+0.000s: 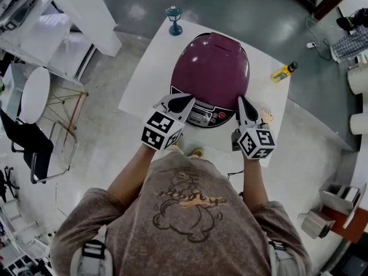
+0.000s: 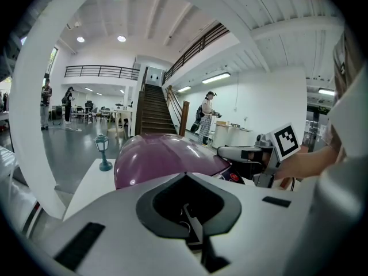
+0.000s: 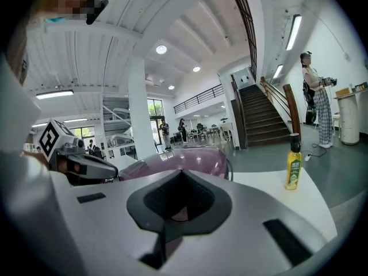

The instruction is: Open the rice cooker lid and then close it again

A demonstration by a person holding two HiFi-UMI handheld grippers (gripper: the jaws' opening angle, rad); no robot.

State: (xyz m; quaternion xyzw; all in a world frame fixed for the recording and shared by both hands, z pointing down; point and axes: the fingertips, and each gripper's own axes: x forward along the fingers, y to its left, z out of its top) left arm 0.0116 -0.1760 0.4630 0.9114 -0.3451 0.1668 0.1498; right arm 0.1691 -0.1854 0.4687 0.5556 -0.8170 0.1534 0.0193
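Rice cooker [image 1: 211, 73], lid down, stands at the centre of the white surface [image 1: 146, 82]. Left hand-held gripper [image 1: 186, 100] and right hand-held gripper [image 1: 242, 101], jaws together and empty, flank its control panel [image 1: 208, 117].

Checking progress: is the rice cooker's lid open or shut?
Shut. The purple lid sits flat, down against the control panel; nothing of the inside shows.

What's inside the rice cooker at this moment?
The purple lid is shut; only it and the front control panel show. The inside is covered.
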